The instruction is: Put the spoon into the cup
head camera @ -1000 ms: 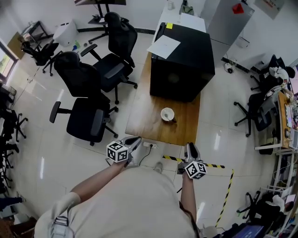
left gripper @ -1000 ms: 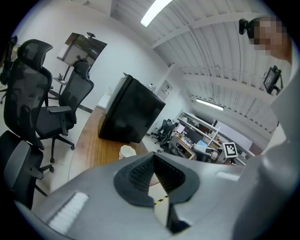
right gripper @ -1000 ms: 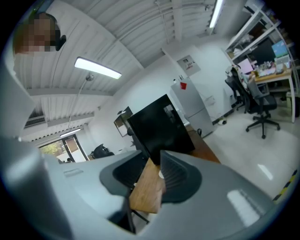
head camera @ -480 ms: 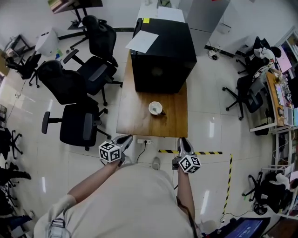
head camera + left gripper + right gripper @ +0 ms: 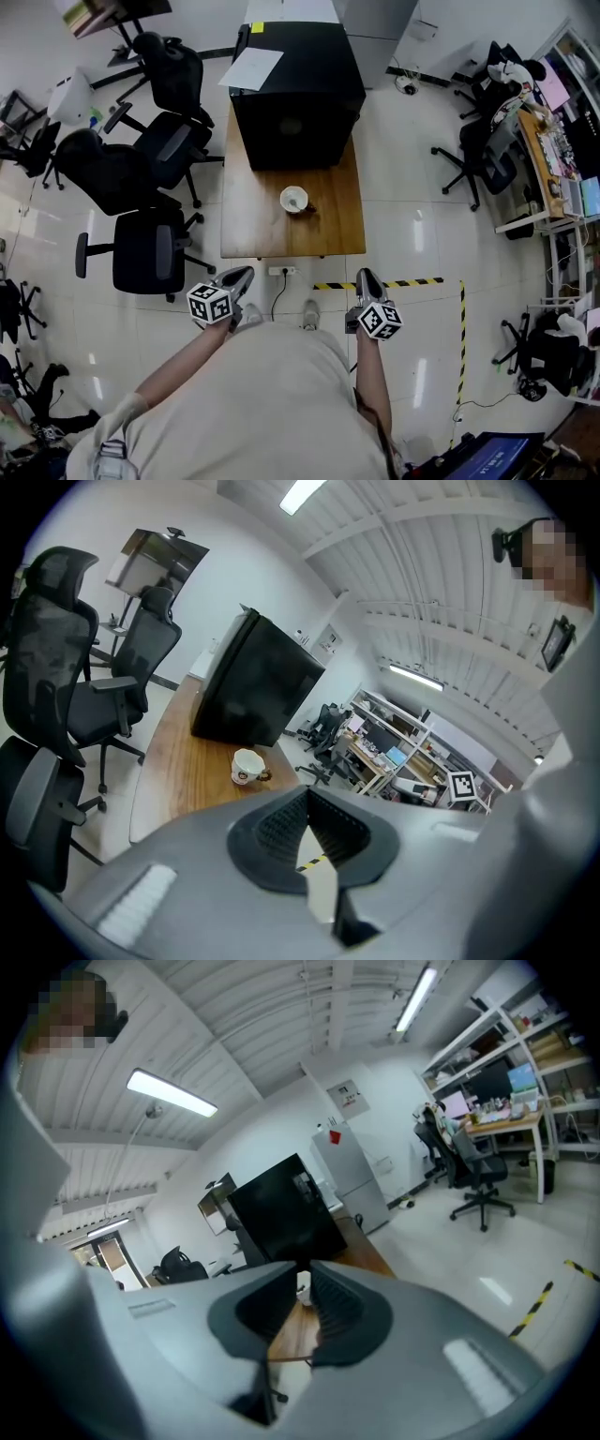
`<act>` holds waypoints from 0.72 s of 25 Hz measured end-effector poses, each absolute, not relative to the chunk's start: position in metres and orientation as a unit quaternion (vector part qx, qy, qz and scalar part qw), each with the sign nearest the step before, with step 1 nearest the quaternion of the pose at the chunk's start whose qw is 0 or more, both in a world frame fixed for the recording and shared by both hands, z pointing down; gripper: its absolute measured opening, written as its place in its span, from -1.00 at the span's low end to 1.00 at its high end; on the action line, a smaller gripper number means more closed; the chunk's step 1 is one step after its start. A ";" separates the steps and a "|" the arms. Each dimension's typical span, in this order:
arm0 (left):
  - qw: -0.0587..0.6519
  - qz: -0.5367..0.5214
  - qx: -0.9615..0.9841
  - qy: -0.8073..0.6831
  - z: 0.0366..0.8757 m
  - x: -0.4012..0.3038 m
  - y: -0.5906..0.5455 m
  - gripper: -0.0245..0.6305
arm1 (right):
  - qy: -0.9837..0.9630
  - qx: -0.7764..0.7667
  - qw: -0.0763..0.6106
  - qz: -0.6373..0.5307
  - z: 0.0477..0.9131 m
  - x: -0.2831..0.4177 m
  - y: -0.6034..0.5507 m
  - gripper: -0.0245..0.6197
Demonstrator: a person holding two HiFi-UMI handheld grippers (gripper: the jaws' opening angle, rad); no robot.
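A white cup (image 5: 294, 199) with a dark handle stands on the wooden table (image 5: 262, 234), in front of a big black box (image 5: 295, 98). In the left gripper view the cup (image 5: 247, 766) is small and far off. I cannot make out a spoon in any view. Both grippers hang over the floor, short of the table's near edge. My left gripper (image 5: 240, 277) has its tips together (image 5: 306, 797) and holds nothing. On my right gripper (image 5: 365, 277) the jaws are closing; a thin slit remains (image 5: 303, 1277), with nothing in it.
Black office chairs (image 5: 145, 253) crowd the table's left side. A power strip (image 5: 281, 271) and its cable lie on the floor at the table's near edge. Yellow-black tape (image 5: 417, 280) runs across the white tiles. Desks and more chairs (image 5: 487, 159) stand at the right.
In the head view the table, cup and box have slid up and to the left and look smaller. Both grippers remain at my body's front, off the table.
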State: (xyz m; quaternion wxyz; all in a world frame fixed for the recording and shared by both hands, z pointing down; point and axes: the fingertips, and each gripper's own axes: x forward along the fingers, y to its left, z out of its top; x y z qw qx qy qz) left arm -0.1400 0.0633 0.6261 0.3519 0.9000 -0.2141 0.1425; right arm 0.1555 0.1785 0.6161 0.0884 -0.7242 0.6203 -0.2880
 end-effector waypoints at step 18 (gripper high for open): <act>0.360 0.124 0.897 -0.223 0.623 -0.160 0.078 -0.92 | 0.665 -0.702 0.026 -0.254 0.605 0.123 0.187 -0.92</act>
